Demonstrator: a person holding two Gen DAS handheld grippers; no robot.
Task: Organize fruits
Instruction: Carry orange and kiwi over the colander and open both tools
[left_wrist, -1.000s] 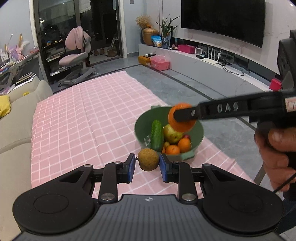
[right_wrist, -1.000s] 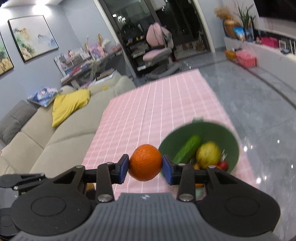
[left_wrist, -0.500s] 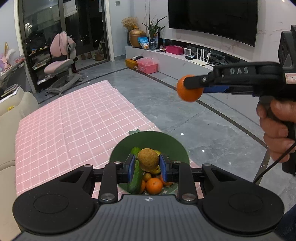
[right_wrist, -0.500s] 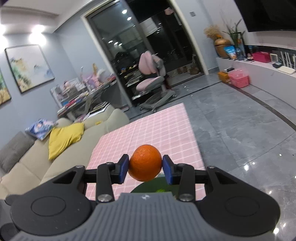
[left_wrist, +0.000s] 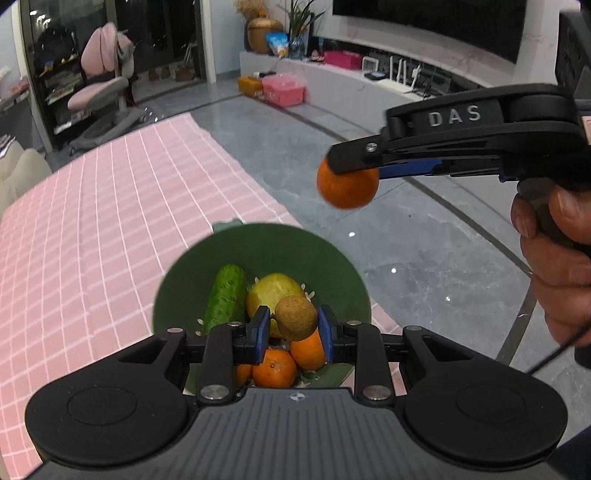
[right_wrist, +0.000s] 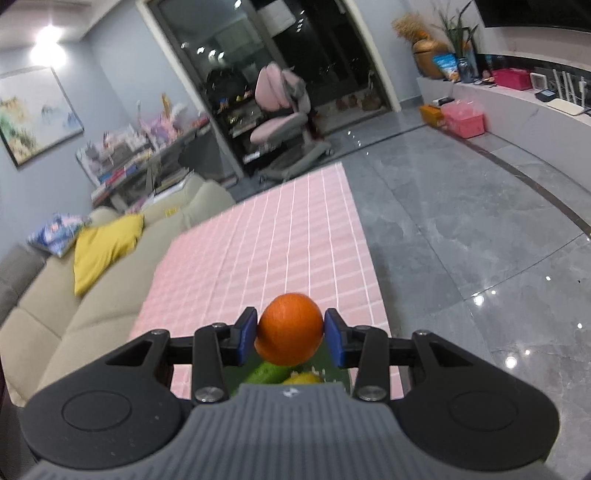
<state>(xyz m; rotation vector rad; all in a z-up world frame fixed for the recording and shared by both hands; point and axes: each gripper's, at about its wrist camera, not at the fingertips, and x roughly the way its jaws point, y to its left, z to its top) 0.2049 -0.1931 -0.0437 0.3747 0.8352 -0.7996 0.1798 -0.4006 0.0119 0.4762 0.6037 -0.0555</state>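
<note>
Left claw grips a brown fruit directly above the green bowl; right claw grips an orange, upper right, off the bowl.

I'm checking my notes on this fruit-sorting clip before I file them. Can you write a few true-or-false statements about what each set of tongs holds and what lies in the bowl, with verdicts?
1. The left tongs grip a brown fruit above the green bowl. True.
2. The right tongs are empty. False: they are shut on an orange.
3. A cucumber lies in the bowl. True.
4. The bowl holds no oranges. False: at least two small oranges lie in it, beside a yellow fruit.
5. The bowl stands on a blue striped cloth. False: it stands on a pink checked cloth.
</note>
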